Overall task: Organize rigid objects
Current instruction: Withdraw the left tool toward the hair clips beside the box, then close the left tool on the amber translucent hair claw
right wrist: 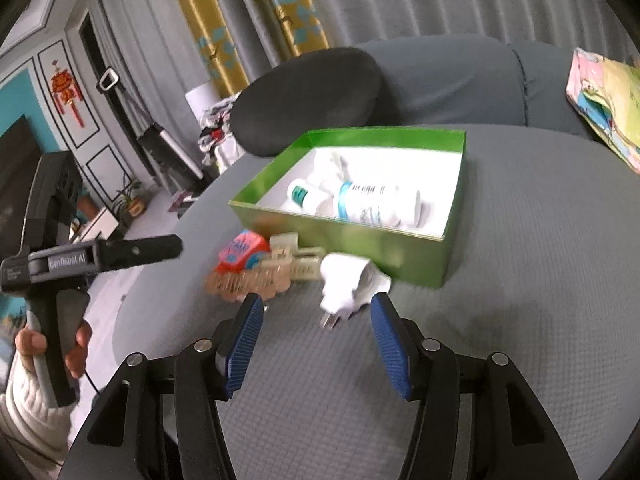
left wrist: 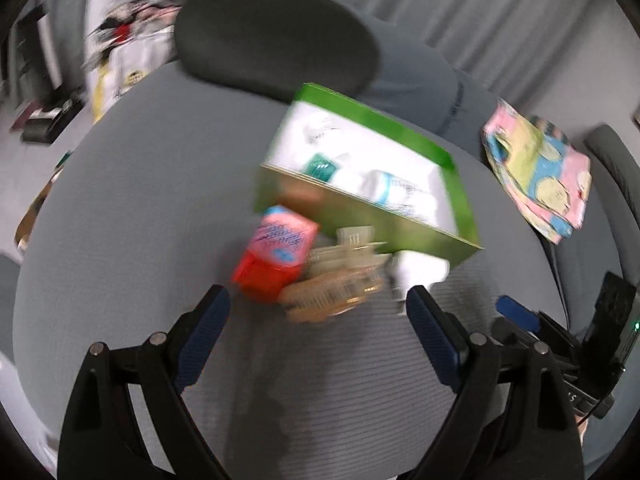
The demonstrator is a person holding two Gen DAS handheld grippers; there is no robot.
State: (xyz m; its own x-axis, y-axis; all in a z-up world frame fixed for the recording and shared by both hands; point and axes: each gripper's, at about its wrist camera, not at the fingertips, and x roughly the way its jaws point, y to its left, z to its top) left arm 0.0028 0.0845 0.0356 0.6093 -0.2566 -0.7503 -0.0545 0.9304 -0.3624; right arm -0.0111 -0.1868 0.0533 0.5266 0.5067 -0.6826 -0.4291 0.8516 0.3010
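While both grippers hover above a grey cushioned seat (right wrist: pixel 520 240), a green open-topped box (right wrist: pixel 360 240) with a white lining sits near the seat's middle, holding one white bottle (right wrist: pixel 372 204) with a blue band lying on its side and one smaller white container with a teal cap (right wrist: pixel 302 194) just beside it. Four loose items lie bunched against the box's near wall (blur softens their detail): one red-and-pink carton (right wrist: pixel 240 256), one pale hair claw clip (right wrist: pixel 286 244), one tan comb-like piece (right wrist: pixel 248 280), and one white plug adapter (right wrist: pixel 348 284). The right gripper (right wrist: pixel 316 344) is spread wide and empty, the adapter lying just ahead of its blue fingertips. The left gripper (left wrist: pixel 320 328) is likewise wide apart, gripping nothing, short of the pile. One dark cushion (right wrist: pixel 308 96) and one pastel bag (right wrist: pixel 608 108) rest behind.
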